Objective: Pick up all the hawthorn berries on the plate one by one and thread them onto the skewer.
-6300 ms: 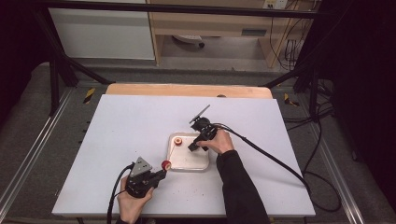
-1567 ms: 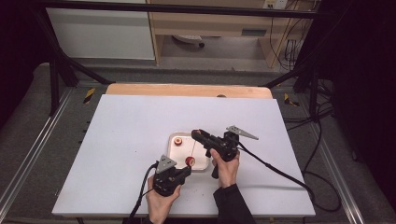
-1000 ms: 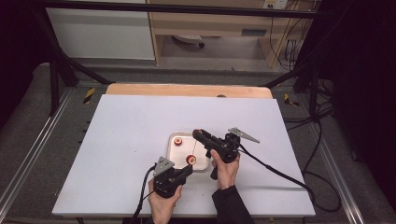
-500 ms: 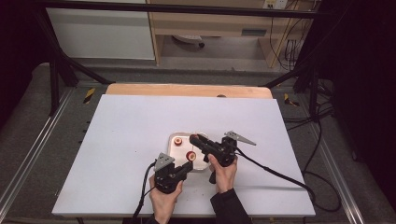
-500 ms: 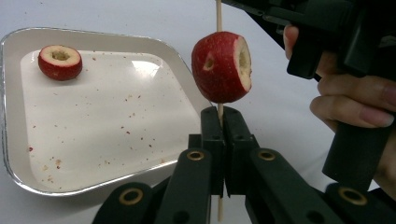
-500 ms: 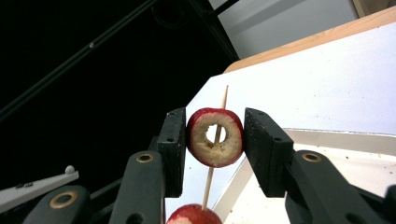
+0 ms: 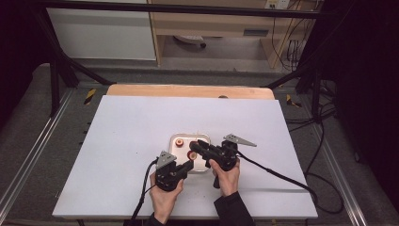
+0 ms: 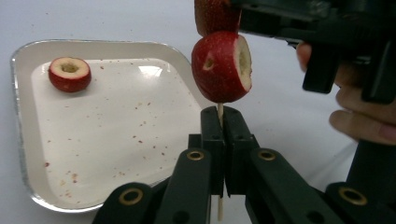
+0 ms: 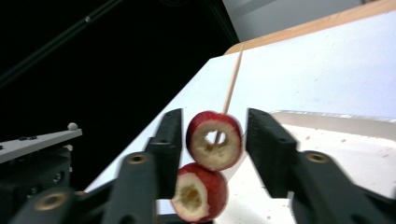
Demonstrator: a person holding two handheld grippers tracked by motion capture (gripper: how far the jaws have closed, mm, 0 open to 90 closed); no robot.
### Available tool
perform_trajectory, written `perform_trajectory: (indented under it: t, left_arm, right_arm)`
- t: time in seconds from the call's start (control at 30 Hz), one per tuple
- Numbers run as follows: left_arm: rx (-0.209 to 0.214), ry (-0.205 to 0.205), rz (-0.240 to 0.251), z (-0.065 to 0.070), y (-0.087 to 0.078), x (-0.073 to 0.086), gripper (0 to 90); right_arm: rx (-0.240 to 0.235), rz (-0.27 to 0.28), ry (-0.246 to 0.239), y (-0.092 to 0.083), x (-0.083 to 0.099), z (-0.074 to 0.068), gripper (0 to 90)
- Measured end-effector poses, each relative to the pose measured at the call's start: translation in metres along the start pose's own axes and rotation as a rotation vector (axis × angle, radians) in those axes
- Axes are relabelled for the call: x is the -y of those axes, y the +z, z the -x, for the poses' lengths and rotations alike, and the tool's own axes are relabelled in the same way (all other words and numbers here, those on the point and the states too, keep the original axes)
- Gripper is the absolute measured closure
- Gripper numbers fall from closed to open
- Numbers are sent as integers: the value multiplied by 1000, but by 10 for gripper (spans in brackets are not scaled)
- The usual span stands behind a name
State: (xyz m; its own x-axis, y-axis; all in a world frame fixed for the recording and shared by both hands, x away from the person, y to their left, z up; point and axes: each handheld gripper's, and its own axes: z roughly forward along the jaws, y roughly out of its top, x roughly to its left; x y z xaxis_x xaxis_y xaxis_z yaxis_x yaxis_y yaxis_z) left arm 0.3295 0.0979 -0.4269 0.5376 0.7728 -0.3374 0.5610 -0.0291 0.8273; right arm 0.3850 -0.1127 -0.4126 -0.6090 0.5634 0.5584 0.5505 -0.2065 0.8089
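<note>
High view — white table [image 7: 131, 141] on grey floor [image 7: 28, 117]; left claw [image 7: 189, 165] clenched on skewer [image 8: 219, 112], right claw [image 7: 197, 143] released.

A white table [image 7: 141, 127] with a wooden far edge [image 7: 188, 91] stands inside a black metal frame [image 7: 51, 70] on grey floor [image 7: 28, 117], with a white cabinet [image 7: 101, 33] and wooden shelf unit [image 7: 221, 23] beyond (cables [image 7: 294, 42] dangle at its right), the surroundings dark.

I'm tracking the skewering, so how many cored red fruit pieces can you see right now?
3. Two are threaded on the wooden skewer: the lower fruit piece and the upper fruit piece. The third fruit piece lies in the foil tray. More could be hidden behind the grippers.
</note>
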Motion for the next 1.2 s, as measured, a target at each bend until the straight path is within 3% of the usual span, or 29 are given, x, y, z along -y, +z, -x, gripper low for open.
perform_trajectory:
  t: [0.33, 0.53, 0.6, 0.63, 0.7, 0.9, 0.93, 1.2]
  left_arm:
    - [-49, 98, -43, -19, -20, 6, 885]
    - [-60, 131, -59, -28, -32, 8, 884]
    - [-65, 139, -65, -31, -36, 9, 884]
    - [-77, 163, -55, -34, -38, 9, 884]
    - [-66, 151, -60, -37, -40, 10, 884]
    - [-66, 175, -73, -45, -47, 14, 884]
    - [-78, 157, -88, -45, -49, 15, 884]
    - [-71, 159, -98, -55, -58, 19, 883]
  right_arm:
    - [56, -125, -122, -10, -18, 6, 215]
    - [108, -226, -193, -11, -25, 12, 98]
    - [116, -263, -214, -11, -28, 15, 86]
    - [123, -280, -225, -12, -28, 15, 80]
    - [134, -311, -252, -12, -30, 16, 73]
    - [156, -411, -304, -11, -32, 18, 53]
    - [162, -430, -314, -11, -32, 18, 51]
    - [169, -519, -367, 2, -36, 10, 47]
